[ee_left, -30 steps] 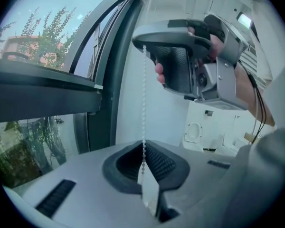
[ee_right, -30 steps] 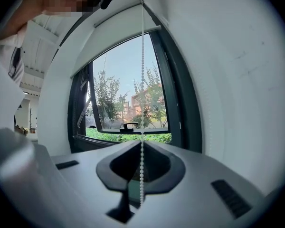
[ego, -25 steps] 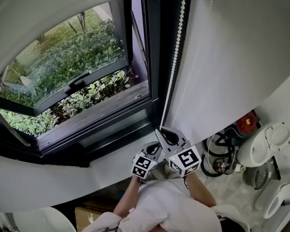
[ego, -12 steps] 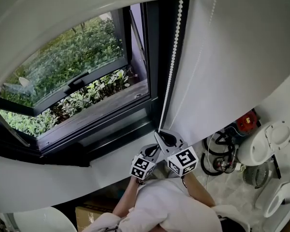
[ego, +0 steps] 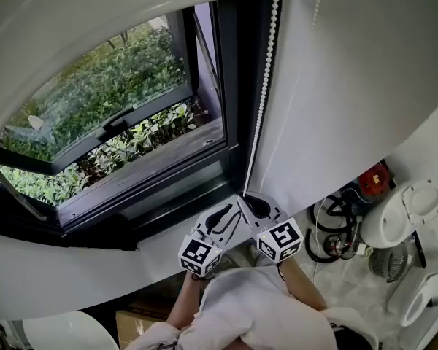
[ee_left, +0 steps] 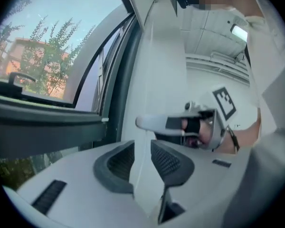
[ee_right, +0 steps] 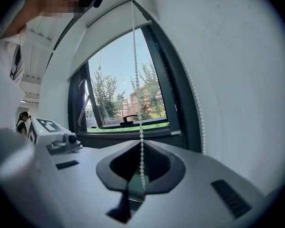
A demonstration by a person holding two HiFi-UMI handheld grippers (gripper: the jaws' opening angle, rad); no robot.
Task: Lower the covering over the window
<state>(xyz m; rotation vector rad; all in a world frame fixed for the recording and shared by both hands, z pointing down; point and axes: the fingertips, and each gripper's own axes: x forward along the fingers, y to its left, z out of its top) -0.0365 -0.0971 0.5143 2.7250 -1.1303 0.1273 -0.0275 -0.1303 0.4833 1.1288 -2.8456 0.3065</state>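
Note:
A white bead chain (ego: 266,71) hangs from the top of the white blind (ego: 73,28) down the dark window frame's right side. My right gripper (ego: 244,199) is shut on this chain (ee_right: 141,141), which runs straight up from its jaws. My left gripper (ego: 232,211) sits just below and left of it; its jaws have just been opening. In the left gripper view these jaws (ee_left: 142,151) stand apart with the thin chain (ee_left: 138,175) passing loose between them, and the right gripper (ee_left: 147,123) is close above. A second strand (ee_right: 195,103) hangs against the wall.
The dark window frame (ego: 237,86) holds a tilted-out sash with a handle (ego: 117,122); green bushes lie outside. A white wall (ego: 350,86) stands at the right. On the floor at lower right are white fans (ego: 401,217), coiled cables (ego: 332,232) and a red item (ego: 372,179).
The left gripper has opened and risen along the chain, closer under the right gripper; its marker cube shifted left in the head view. The right gripper has kept its hold and place.

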